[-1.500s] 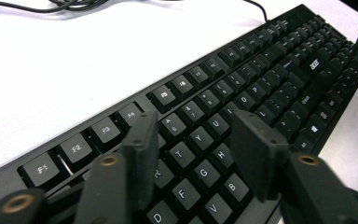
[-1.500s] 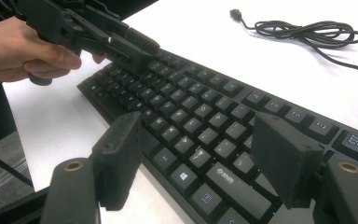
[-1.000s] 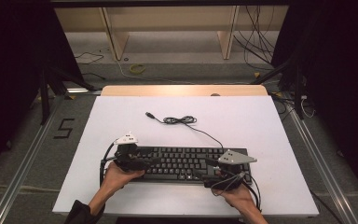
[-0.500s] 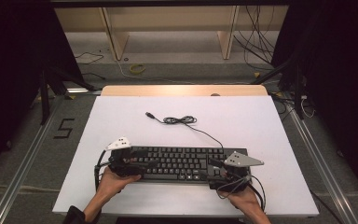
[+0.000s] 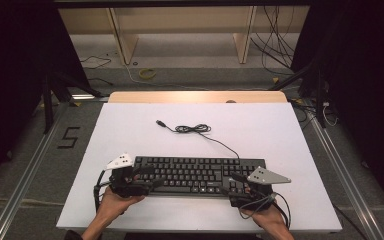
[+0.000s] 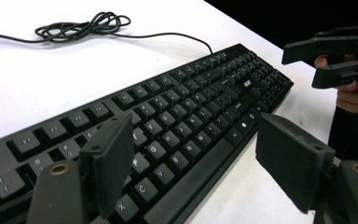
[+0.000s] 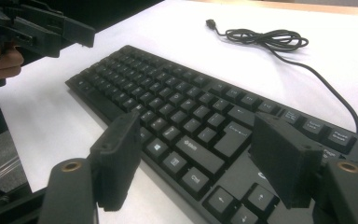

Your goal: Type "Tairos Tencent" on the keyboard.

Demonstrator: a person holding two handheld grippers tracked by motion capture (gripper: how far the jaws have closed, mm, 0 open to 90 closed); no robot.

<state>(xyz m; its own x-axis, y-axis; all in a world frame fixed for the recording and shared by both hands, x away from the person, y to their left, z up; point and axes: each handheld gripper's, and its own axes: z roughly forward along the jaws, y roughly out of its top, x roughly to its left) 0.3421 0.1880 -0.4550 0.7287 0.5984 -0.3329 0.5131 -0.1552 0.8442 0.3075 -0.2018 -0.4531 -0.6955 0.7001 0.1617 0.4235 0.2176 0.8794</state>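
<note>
A black keyboard [image 5: 197, 174] lies flat near the front of the white table [image 5: 280, 130], its cable [image 5: 195, 129] coiled behind it and ending in a loose plug [image 5: 159, 122]. My left gripper [image 5: 147, 177] is at the keyboard's left end. Its jaws have just been opening and stand wide [image 6: 198, 140]; the keys and front edge [image 6: 177, 158] lie between them, untouched by the pads. My right gripper [image 5: 232, 184] is at the keyboard's right end, also open [image 7: 196, 135], its pads [image 7: 284, 163] clear of the keys [image 7: 191, 126]. Each gripper view shows the other gripper farther off.
The table's front edge runs just below both hands [image 5: 115, 205]. A wooden strip [image 5: 195, 96] borders the far side. Behind the table, wooden shelving [image 5: 180, 30] stands over loose cables on the floor, and rails run along either side.
My left gripper has drawn leftward and nearer the person along the keyboard's left end. The keyboard and cable lie where they were. The right gripper has barely shifted.
</note>
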